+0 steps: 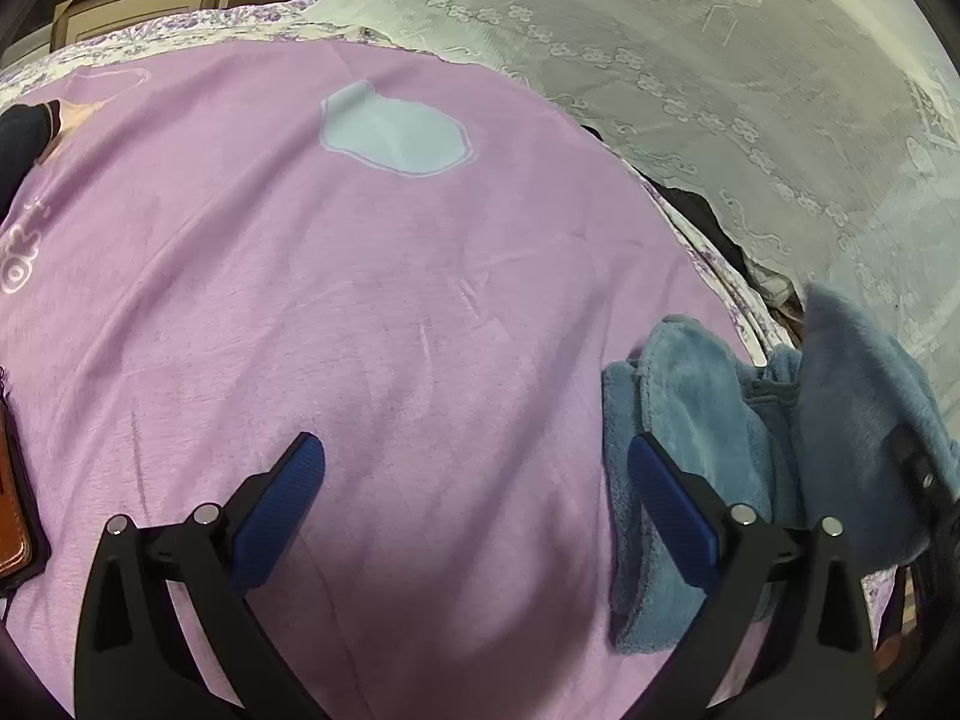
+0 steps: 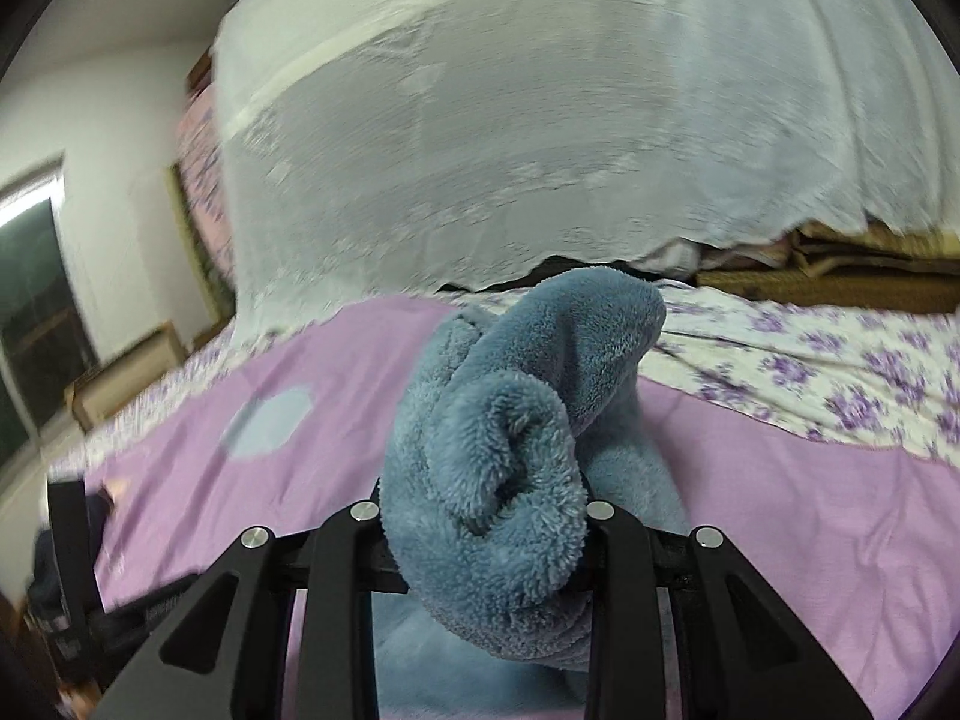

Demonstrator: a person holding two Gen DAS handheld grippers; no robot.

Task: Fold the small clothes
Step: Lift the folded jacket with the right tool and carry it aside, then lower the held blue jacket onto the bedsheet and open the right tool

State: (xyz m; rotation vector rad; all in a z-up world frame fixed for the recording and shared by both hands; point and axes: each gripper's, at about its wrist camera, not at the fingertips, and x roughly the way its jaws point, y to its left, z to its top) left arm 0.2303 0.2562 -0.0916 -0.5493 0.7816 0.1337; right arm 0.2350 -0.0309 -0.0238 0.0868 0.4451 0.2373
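A fluffy blue garment (image 1: 690,420) lies at the right of the purple bedspread (image 1: 360,300). My left gripper (image 1: 474,492) is open and empty, its blue pads wide apart over bare spread, its right finger next to the garment's left edge. My right gripper (image 2: 483,516) is shut on a bunched fold of the blue garment (image 2: 510,450) and holds it lifted above the purple bedspread (image 2: 780,510); the fingertips are hidden by the fabric. Part of the right gripper (image 1: 918,474) shows in the left wrist view under the raised fabric.
A pale blue patch (image 1: 396,132) is printed on the spread. A white lace curtain (image 1: 720,90) hangs behind the bed. A floral sheet (image 2: 840,372) lies at the right. A brown phone case (image 1: 12,492) lies at the left edge. A dark sleeve (image 1: 24,138) shows at far left.
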